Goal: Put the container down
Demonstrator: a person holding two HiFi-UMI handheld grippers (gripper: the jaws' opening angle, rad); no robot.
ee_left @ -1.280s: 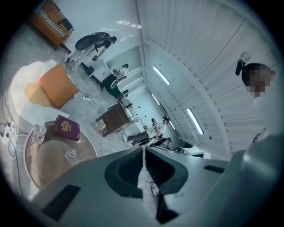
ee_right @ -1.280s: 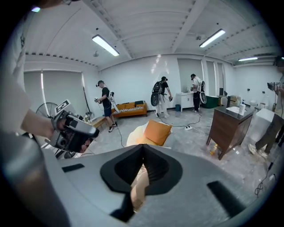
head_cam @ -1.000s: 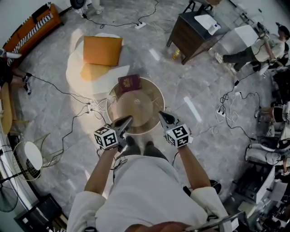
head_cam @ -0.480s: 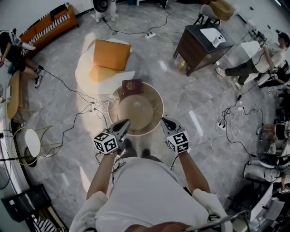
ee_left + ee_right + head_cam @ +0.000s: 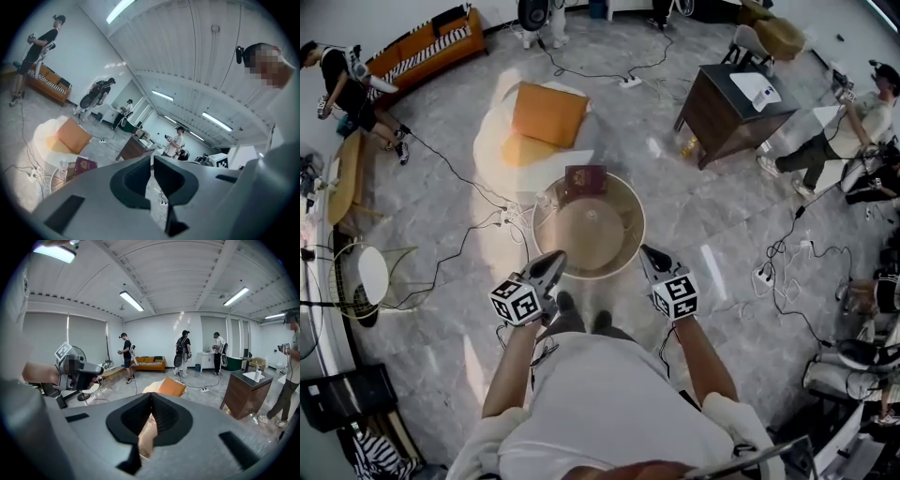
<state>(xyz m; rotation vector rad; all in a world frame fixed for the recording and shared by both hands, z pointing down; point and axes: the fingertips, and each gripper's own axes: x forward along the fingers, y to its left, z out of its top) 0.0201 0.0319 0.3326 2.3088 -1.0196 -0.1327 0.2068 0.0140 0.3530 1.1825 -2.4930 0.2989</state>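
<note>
A round tan container [image 5: 586, 230] sits in the middle of a small round table [image 5: 633, 202], right in front of me in the head view. A maroon booklet [image 5: 585, 178] lies at the table's far edge and also shows in the left gripper view [image 5: 83, 165]. My left gripper [image 5: 553, 262] hangs shut and empty over the table's near left rim. My right gripper [image 5: 648, 253] is shut and empty at the near right rim. Neither touches the container. Through the right gripper's closed jaws [image 5: 151, 404] only a sliver of tan shows.
A white beanbag with an orange cushion [image 5: 548, 114] lies beyond the table. A dark wooden desk [image 5: 731, 108] stands at the back right. Cables [image 5: 459, 192] and a power strip [image 5: 762, 277] run across the floor. A fan [image 5: 358, 279] stands at left; people stand around the room.
Both grippers have risen a little and drawn back toward me from the table's rim, still shut. The head view has tipped up, showing more of the far room.
</note>
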